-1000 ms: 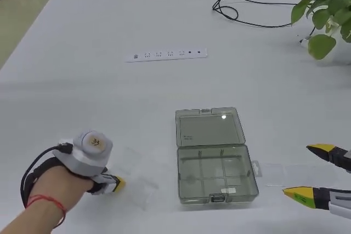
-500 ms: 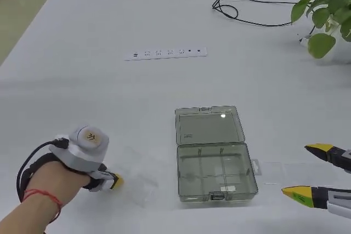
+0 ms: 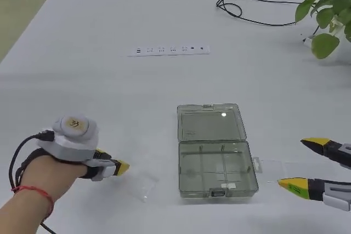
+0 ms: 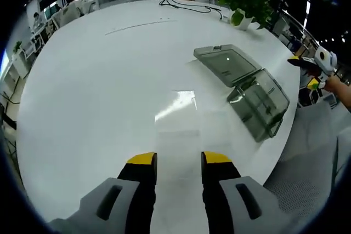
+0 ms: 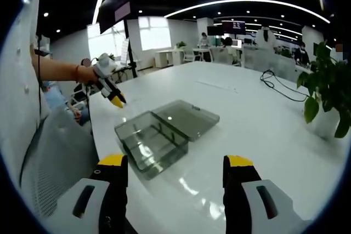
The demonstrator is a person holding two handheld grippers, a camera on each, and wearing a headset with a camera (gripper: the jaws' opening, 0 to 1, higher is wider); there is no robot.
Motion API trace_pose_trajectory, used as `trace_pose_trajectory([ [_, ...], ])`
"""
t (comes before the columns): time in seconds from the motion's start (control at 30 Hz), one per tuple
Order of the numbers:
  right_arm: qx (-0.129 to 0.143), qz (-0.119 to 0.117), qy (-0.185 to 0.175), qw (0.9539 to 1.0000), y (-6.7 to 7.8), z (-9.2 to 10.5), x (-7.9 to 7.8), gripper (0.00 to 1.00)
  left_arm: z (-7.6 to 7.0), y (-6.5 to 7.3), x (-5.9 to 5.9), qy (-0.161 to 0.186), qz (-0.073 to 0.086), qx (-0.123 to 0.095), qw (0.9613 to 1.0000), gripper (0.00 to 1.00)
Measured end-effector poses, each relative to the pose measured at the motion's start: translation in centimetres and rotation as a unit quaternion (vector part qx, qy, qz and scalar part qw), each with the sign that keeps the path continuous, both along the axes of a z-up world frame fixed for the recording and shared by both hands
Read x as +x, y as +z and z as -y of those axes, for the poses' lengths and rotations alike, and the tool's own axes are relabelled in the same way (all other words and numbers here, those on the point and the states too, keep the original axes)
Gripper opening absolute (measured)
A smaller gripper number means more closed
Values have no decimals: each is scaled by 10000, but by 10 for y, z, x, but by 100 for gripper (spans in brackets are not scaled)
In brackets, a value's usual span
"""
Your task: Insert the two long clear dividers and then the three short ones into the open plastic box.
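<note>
Smoky translucent rectangular plastic box (image 3: pixel 192 189) sits open on glossy white table (image 3: pixel 109 91), lid flat. Thin clear divider sheet (image 3: pixel 143 186) lies left of box, second clear sheet (image 3: pixel 272 168) right. Left gripper (image 3: pixel 122 167) yellow-tipped fingers narrowly parted, empty; right gripper (image 3: pixel 303 163) fingers spread wide, empty.

Bright, even overhead light is washing the head view, and the white bench (image 3: pixel 109 91) is looking pale, with only faint soft shadows lying beside the box (image 3: pixel 217 168). A small white glint is sitting on its lid (image 3: pixel 210 130). In the left gripper view a streak of glare is lying across the bench at centre, and the edges are bending strongly. In the right gripper view ceiling lights (image 5: pixel 247 1) are glowing along the top, windows (image 5: pixel 153 36) are blowing out at upper left, and reflections are shining at lower centre.
</note>
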State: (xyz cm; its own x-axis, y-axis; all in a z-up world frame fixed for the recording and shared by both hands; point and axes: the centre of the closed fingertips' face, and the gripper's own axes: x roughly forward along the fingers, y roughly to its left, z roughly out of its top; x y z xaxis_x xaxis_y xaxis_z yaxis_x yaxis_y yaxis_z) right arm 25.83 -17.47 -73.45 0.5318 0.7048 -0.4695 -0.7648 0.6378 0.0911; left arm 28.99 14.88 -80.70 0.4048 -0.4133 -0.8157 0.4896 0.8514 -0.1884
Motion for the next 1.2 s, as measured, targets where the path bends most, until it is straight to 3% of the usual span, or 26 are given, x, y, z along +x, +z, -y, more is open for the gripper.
trace_pose_trajectory([
  [0.3, 316, 106, -41, 9994, 24, -17, 7, 67, 27, 27, 2, 171, 253, -685, 9972, 30],
  [0.5, 554, 189, -26, 9983, 43, -34, 10, 63, 57, 50, 1, 158, 450, -1255, 9909, 30],
  [0.67, 782, 141, -33, 9968, 57, -50, 13, 61, 80, 62, -1, 64, 544, -1559, 9862, 30],
  [0.97, 981, -48, -99, 9951, 70, -73, 16, 52, 114, 76, -4, -39, 712, -2007, 9771, 30],
  [1.2, 973, -184, -142, 9950, 74, -90, 16, 45, 135, 85, -8, -129, 822, -2198, 9720, 30],
])
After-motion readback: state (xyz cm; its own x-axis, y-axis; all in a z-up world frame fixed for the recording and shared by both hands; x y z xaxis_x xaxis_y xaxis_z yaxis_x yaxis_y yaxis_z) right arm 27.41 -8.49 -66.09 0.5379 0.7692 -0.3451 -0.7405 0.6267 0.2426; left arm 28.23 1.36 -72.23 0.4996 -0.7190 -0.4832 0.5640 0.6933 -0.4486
